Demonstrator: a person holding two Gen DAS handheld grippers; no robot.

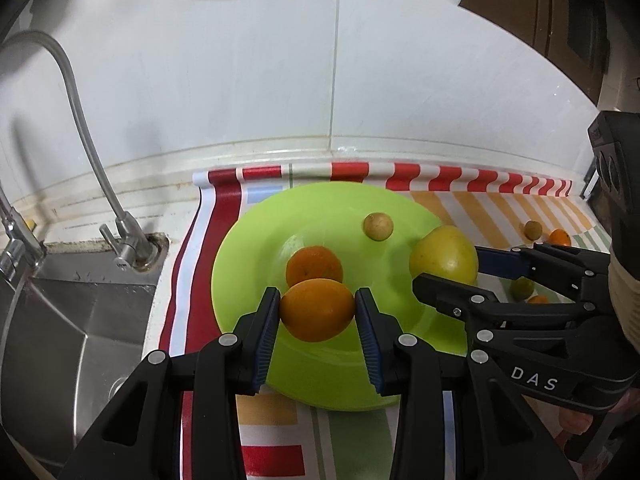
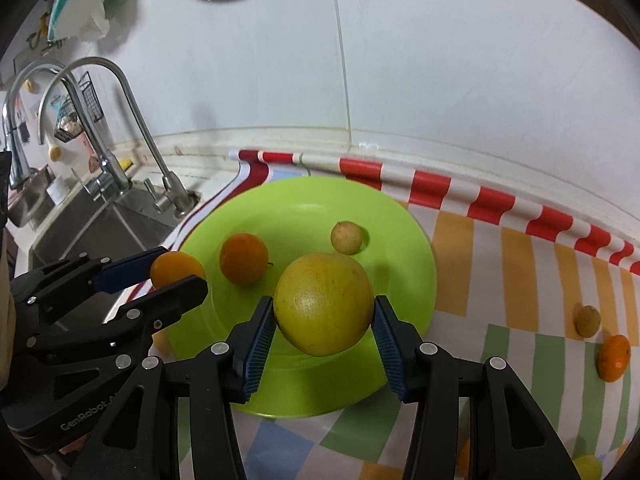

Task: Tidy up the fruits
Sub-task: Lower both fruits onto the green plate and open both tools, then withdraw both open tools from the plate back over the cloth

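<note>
A green plate [image 1: 248, 264] [image 2: 392, 248] lies on a striped cloth. My left gripper [image 1: 317, 312] is shut on an orange [image 1: 318, 309] over the plate's near part; it also shows in the right wrist view [image 2: 176, 268]. My right gripper [image 2: 324, 320] is shut on a large yellow fruit [image 2: 324, 303] over the plate; it also shows in the left wrist view [image 1: 444, 255]. A second orange [image 1: 314, 266] [image 2: 243, 258] and a small tan fruit [image 1: 377, 226] [image 2: 346, 237] lie on the plate.
A steel sink [image 1: 68, 320] with a tap [image 1: 128, 256] lies left of the plate. On the cloth to the right lie another small tan fruit [image 2: 587, 321] and a small orange [image 2: 613, 358]. A white tiled wall [image 1: 332, 80] stands behind.
</note>
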